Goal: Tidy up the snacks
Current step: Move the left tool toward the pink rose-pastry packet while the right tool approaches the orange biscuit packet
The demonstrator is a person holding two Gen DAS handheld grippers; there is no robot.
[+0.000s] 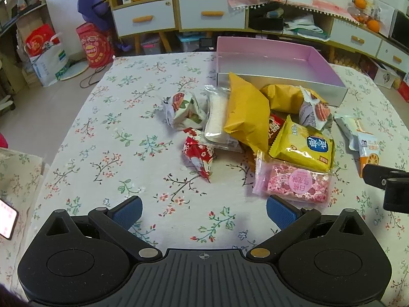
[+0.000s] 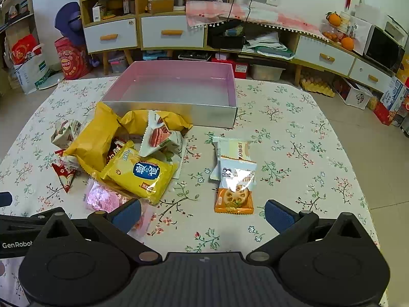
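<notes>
An empty pink-lined box (image 1: 281,58) (image 2: 179,81) stands at the far side of the floral table. In front of it lies a pile of snack packets: a mustard bag (image 1: 248,112) (image 2: 94,138), a yellow biscuit pack (image 1: 304,145) (image 2: 143,174), a pink packet (image 1: 294,184) (image 2: 102,197), a red packet (image 1: 198,153) (image 2: 65,174). An orange lotus-chip packet (image 2: 234,192) (image 1: 366,151) lies apart on the right. My left gripper (image 1: 204,211) is open and empty, near the pink packet. My right gripper (image 2: 203,213) is open and empty, just before the orange packet.
A white-green wrapped snack (image 1: 182,110) (image 2: 65,131) lies left of the pile. The table edge drops to the floor at left and right. Cabinets and drawers (image 2: 173,32) stand behind the table. A phone (image 1: 7,220) lies at the far left.
</notes>
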